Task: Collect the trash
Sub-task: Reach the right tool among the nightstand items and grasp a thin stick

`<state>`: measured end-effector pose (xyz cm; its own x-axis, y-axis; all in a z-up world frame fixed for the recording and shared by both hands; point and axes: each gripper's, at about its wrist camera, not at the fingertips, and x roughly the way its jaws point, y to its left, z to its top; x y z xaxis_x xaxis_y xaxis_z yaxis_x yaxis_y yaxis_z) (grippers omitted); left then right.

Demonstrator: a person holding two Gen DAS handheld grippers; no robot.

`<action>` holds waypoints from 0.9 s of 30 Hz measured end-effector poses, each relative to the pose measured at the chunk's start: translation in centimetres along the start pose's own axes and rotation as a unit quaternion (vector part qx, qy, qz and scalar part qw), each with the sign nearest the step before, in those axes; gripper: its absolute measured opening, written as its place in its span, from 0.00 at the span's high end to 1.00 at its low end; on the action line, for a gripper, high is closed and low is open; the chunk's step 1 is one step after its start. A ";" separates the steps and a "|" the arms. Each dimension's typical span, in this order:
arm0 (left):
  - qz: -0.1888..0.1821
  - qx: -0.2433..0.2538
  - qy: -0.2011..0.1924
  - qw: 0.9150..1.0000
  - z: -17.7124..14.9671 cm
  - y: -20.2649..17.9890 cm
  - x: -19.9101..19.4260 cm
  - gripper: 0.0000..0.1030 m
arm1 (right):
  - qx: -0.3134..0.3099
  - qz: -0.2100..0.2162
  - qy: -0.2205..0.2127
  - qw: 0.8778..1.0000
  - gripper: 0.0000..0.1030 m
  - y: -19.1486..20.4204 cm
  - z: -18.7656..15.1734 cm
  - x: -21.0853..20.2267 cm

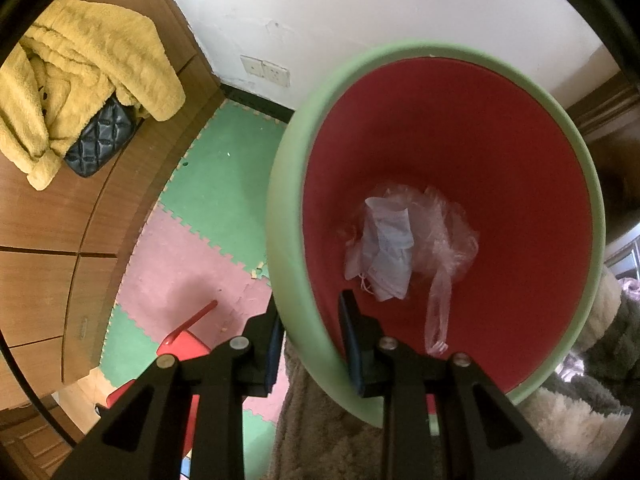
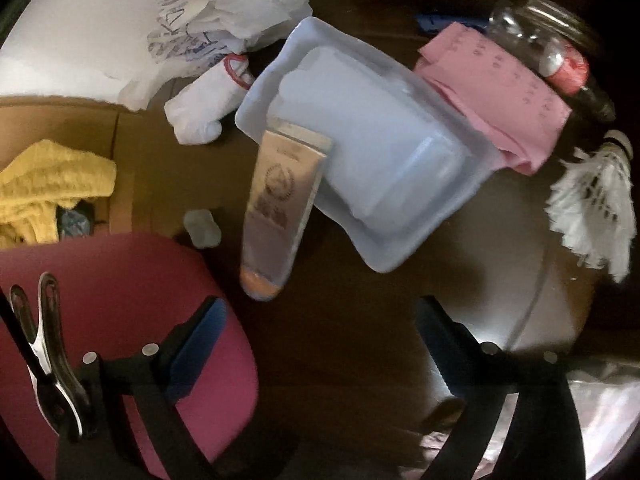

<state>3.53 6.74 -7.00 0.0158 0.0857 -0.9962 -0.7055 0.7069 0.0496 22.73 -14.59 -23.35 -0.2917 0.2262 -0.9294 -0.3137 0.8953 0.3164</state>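
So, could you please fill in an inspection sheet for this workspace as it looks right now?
Surface: dark brown wooden tabletop, crowded at the far side.
Job's things: green bin with red inside, holding a crumpled pale face mask and a thin clear plastic bag.
Clutter: pale blue plastic tray, silver tube with orange cap, pink paper, white feather shuttlecock, glass jar, crumpled white plastic bag.
Grippers: left gripper clamped on the bin's rim; right gripper open, empty, above the table.
Cables: nothing seen.
Surroundings: green and pink foam floor tiles, yellow fleece garment on a wooden cabinet.
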 end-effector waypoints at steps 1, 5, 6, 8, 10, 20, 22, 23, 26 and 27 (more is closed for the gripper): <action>0.001 0.001 0.000 1.000 0.1 0.0 0.0 0.73 | 0.007 0.002 0.000 1.000 0.07 0.3 0.0 0.0; 0.001 0.003 0.001 1.000 0.1 0.0 0.0 0.73 | 0.024 -0.002 0.003 1.000 0.21 0.6 0.3 0.6; 0.001 0.003 0.001 1.000 0.1 0.0 0.0 0.73 | 0.028 -0.008 0.003 1.000 0.28 -0.3 -0.6 1.7; 0.001 0.005 0.003 1.000 0.1 0.0 0.0 0.73 | 0.039 -0.017 0.003 0.999 0.43 -1.0 -0.9 2.4; 0.001 0.007 0.003 1.000 0.2 0.0 0.0 0.73 | 0.053 -0.009 0.001 0.999 0.66 -1.8 -0.9 2.0; -0.004 0.012 0.006 1.000 0.3 0.0 0.1 0.73 | 0.041 0.026 -0.050 0.998 0.99 -2.1 -0.9 -0.3; -0.005 0.013 0.006 1.000 0.3 0.0 0.1 0.73 | 0.038 0.032 -0.058 0.997 0.99 -1.5 -1.1 -0.6; -0.005 0.014 0.006 1.000 0.2 0.0 0.1 0.73 | 0.038 0.034 -0.060 0.997 0.99 -1.6 -1.1 -0.7; -0.005 0.016 0.004 1.000 0.2 0.0 0.1 0.72 | 0.056 0.018 -0.067 0.996 0.96 -2.1 -1.0 -1.3; -0.005 0.017 0.004 1.000 0.1 0.0 0.1 0.72 | 0.068 0.025 -0.064 0.995 0.77 -2.3 -0.8 -1.2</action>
<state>3.64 6.83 -7.07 0.0179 0.0731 -0.9972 -0.6815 0.7307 0.0413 23.08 -17.25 -22.85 -0.1842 0.3115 -0.9322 -0.1735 0.9232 0.3428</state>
